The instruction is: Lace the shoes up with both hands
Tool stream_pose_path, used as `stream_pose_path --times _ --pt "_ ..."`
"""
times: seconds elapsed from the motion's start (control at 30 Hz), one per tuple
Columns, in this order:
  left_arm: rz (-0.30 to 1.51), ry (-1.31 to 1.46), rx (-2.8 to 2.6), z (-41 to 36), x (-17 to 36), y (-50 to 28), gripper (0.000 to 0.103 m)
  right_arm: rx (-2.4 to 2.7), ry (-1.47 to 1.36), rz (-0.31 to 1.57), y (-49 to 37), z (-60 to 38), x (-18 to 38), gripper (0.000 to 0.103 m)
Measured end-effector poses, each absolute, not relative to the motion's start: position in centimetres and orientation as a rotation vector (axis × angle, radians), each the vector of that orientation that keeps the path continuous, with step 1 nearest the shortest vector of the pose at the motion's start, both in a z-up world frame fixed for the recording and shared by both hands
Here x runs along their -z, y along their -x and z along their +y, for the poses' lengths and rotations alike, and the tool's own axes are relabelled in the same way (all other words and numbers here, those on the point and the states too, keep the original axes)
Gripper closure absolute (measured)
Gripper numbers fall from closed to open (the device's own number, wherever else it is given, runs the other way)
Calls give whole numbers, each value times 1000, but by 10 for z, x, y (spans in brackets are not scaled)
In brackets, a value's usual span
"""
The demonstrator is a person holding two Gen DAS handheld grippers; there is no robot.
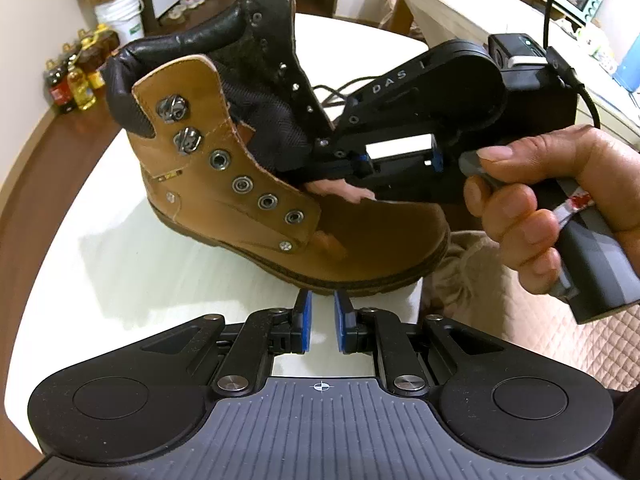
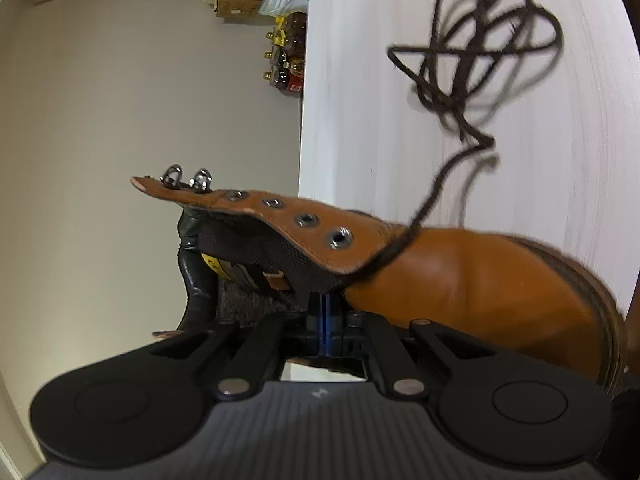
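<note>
Pinching boot (image 1: 248,184) flap, right hand-held gripper (image 1: 340,164) closed

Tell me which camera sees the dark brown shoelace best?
The right wrist view: the dark brown shoelace lies there in a loose tangle on the white table, one strand running down to the tan leather boot. The left wrist view shows only a small piece behind the boot.

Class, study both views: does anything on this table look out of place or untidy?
Yes. The dark lace lies in a loose tangle on the white table, and the boot's eyelets stand empty. The boot also looks tipped.
</note>
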State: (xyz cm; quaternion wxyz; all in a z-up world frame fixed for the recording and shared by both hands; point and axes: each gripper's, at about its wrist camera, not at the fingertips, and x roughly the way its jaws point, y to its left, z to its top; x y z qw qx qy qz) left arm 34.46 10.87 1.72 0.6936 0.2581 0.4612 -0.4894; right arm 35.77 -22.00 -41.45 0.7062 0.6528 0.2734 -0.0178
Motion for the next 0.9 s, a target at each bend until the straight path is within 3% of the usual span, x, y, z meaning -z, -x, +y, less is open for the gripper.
stream_pose_path --times 0.9 --pt "979 -526 1046 98 -13 -357 89 30 -1535 822 -357 -233 429 101"
